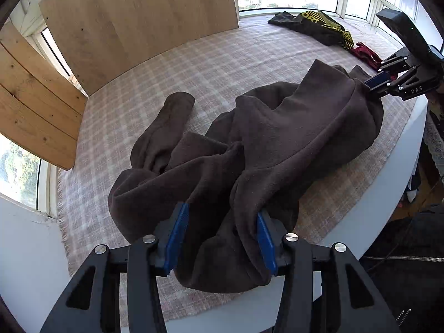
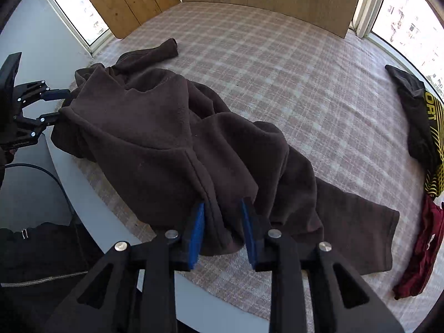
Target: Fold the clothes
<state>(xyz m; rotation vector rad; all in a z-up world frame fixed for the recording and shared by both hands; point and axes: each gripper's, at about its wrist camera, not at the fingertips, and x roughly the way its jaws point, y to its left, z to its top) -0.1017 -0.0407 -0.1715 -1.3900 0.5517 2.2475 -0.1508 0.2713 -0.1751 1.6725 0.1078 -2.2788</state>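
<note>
1. A dark brown fleece garment [image 1: 277, 138] lies bunched on a checked cloth [image 1: 166, 77] covering a round white desk [image 1: 388, 194], w/ both grippers at its near edge.

2. Left gripper [image 1: 222, 238], seen in the left wrist view, reaches in low from the desk's near rim; jaws are parted, blue pads on either side of a thick fold of the fleece hanging over the rim. Pads touch the fabric, but can't tell if they pinch it firmly.

3. Right gripper [image 2: 222, 227], in the right wrist view, comes in low from the desk edge at the garment's other end; jaws sit narrower, pressed onto a seamed edge of the fleece.

4. From the left view, the right gripper [image 1: 380, 82] sits far right, angled down toward the fabric, its tips buried in the raised end of the fleece.

5. From the right view, the left gripper [image 2: 52, 105] shows at far left, roughly level, jaws spread around the garment's bunched end.

6. One sleeve [image 1: 166, 127] trails flat on the cloth toward the wooden boards [image 1: 138, 22] leaning at the windows.

7. A black-and-yellow garment [image 2: 424, 127] and a dark red garment [image 2: 424, 247] lie well apart from the fleece, near the far rim, the two just beside each other.
</note>
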